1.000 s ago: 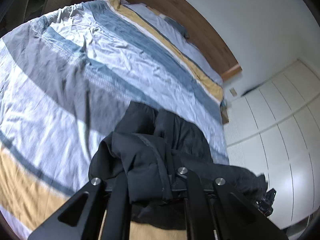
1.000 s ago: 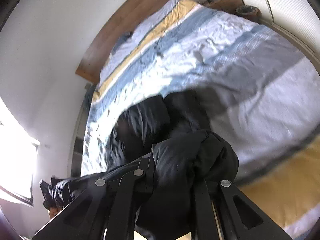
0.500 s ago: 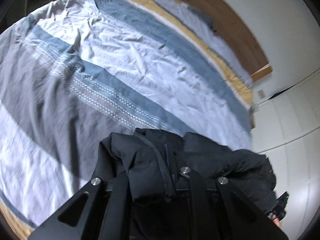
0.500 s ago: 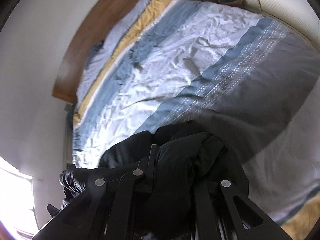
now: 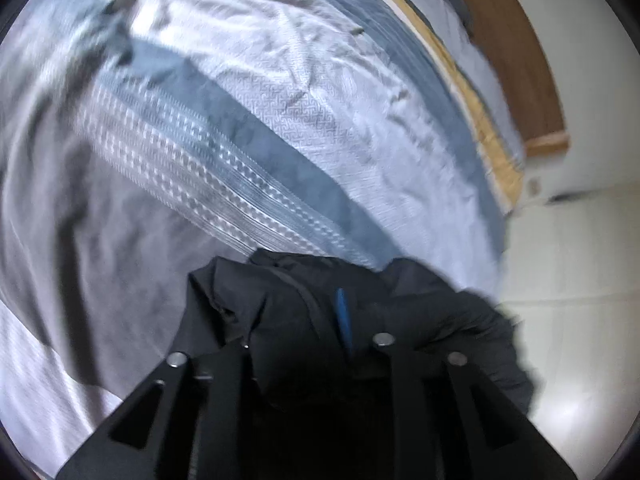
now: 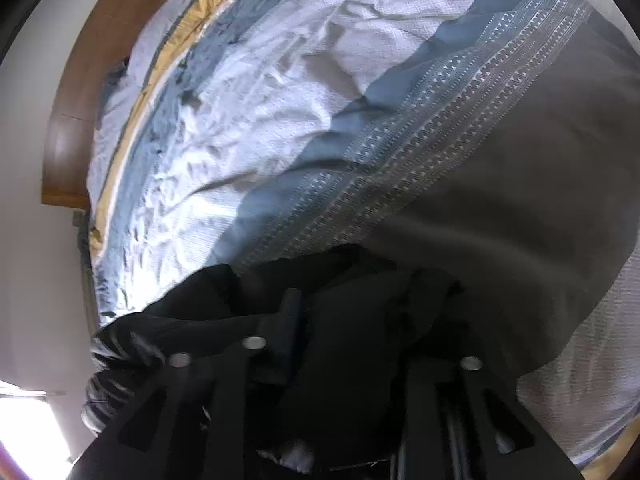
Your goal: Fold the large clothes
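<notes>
A black padded jacket (image 5: 420, 320) with a blue strip inside hangs bunched between my two grippers above the bed. My left gripper (image 5: 312, 360) is shut on a fold of the jacket. In the right wrist view the jacket (image 6: 352, 320) fills the bottom of the frame, and my right gripper (image 6: 340, 360) is shut on another bunch of it. The fingertips of both grippers are buried in the black fabric. The jacket stretches sideways from each gripper toward the other.
The bed has a striped cover (image 5: 280, 100) in white, blue, grey and yellow bands, also in the right wrist view (image 6: 320, 100). A wooden headboard (image 5: 520, 40) stands at the far end. White cupboard doors (image 5: 568, 280) are at the right. A bright window (image 6: 24, 420) is at lower left.
Both grippers have moved forward over the bed with the jacket, nearer the cover. The jacket no longer trails down onto the bed and now sits bunched close at the fingers.
</notes>
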`<state>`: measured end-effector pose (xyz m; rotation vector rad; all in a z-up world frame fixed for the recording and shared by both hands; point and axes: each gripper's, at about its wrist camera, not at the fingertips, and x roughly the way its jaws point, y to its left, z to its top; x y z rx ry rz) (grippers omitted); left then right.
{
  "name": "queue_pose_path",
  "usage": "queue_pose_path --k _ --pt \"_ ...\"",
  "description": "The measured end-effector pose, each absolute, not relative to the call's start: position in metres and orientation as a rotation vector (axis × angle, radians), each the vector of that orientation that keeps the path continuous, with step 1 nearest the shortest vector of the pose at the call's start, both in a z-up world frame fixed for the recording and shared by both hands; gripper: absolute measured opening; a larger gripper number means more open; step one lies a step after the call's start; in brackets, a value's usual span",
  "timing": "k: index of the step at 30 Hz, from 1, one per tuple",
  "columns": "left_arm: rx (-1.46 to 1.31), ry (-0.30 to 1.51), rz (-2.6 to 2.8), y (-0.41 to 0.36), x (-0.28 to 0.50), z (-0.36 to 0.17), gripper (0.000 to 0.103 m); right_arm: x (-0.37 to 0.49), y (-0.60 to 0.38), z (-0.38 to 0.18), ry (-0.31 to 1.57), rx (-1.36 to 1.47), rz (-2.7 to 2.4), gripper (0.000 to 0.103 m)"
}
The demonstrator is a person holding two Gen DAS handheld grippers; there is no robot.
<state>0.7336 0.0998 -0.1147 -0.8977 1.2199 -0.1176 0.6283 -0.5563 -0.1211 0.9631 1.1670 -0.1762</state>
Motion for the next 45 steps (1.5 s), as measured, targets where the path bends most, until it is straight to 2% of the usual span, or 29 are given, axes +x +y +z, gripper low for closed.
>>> queue_pose_path --k 1,2,3,8,12,15,18,26,34,38,45 --pt "-0.954 1.209 -0.128 0.106 0.731 -0.112 0.029 0.628 -0.558 -0.118 1.141 0.986 -0.167 0.056" --pt "-1.015 1.189 -0.142 0.116 0.729 -0.108 0.035 0.628 -0.560 -0.115 1.122 1.000 -0.162 0.071" --pt "-1.049 1.173 -0.146 0.121 0.728 -0.104 0.036 0.627 -0.561 -0.110 1.105 1.003 -0.165 0.077" --pt "-1.231 1.052 -0.168 0.152 0.717 -0.074 0.042 0.625 -0.571 -0.073 1.023 0.992 -0.162 0.078" --pt "-1.147 0.981 -0.128 0.166 0.704 -0.034 0.044 0.618 -0.564 -0.025 0.952 0.819 -0.167 0.081" --pt "-0.950 0.993 -0.099 0.155 0.688 -0.003 0.044 0.606 -0.550 0.006 0.914 0.711 -0.130 0.081" --pt "-0.830 1.036 -0.124 0.133 0.666 0.005 0.044 0.593 -0.527 0.017 0.912 0.630 -0.078 0.081" --pt "-0.596 1.121 -0.100 0.055 0.607 -0.029 0.044 0.544 -0.461 -0.004 0.957 0.474 0.015 0.081" --pt "-0.490 1.086 -0.244 -0.040 0.555 -0.044 0.044 0.513 -0.402 -0.036 1.006 0.326 0.113 0.081" --pt "-0.389 1.092 -0.301 -0.087 0.582 -0.051 0.044 0.524 -0.375 -0.051 1.013 0.239 0.171 0.084" --pt "-0.254 1.068 -0.304 -0.135 0.676 -0.055 0.044 0.613 -0.349 -0.063 0.981 0.158 0.181 0.094"
